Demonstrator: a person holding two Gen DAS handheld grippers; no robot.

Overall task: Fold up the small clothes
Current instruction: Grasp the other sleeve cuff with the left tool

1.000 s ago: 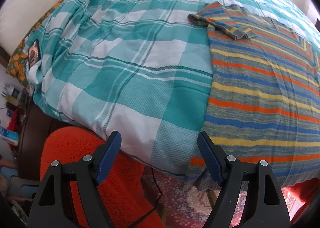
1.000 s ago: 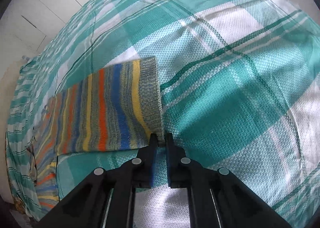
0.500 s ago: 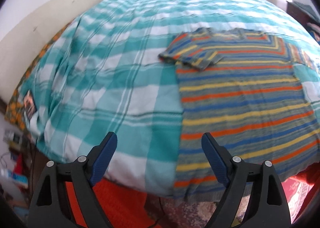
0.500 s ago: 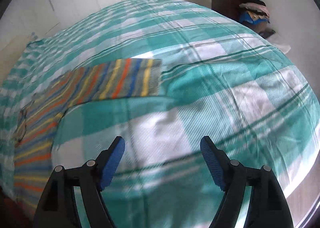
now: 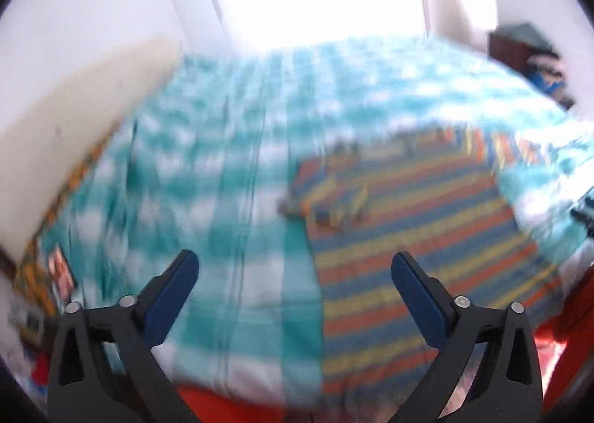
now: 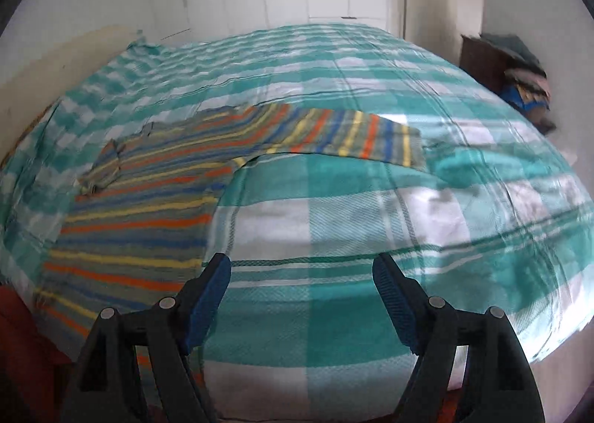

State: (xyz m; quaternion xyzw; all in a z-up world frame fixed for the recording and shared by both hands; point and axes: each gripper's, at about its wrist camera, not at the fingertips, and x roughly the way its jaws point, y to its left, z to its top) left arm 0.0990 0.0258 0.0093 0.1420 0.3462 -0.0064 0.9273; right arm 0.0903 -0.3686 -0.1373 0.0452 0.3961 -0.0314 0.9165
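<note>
- One striped sweater (image 6: 141, 215) — I see it spread flat on the checked bedspread (image 6: 371, 219), one sleeve (image 6: 356, 139) stretched out sideways, the other tucked; folding barely begun, I judge.
- My left gripper (image 5: 295, 284): jaws opening wide, nothing between them.
- My right gripper (image 6: 300, 287): jaws apart, empty.
- One clothes pile (image 6: 527, 78) at the far wall.

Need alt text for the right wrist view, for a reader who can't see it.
A striped sweater lies flat on a teal checked bedspread, one sleeve stretched out sideways. The right gripper hangs open and empty above the bed's near edge.
</note>
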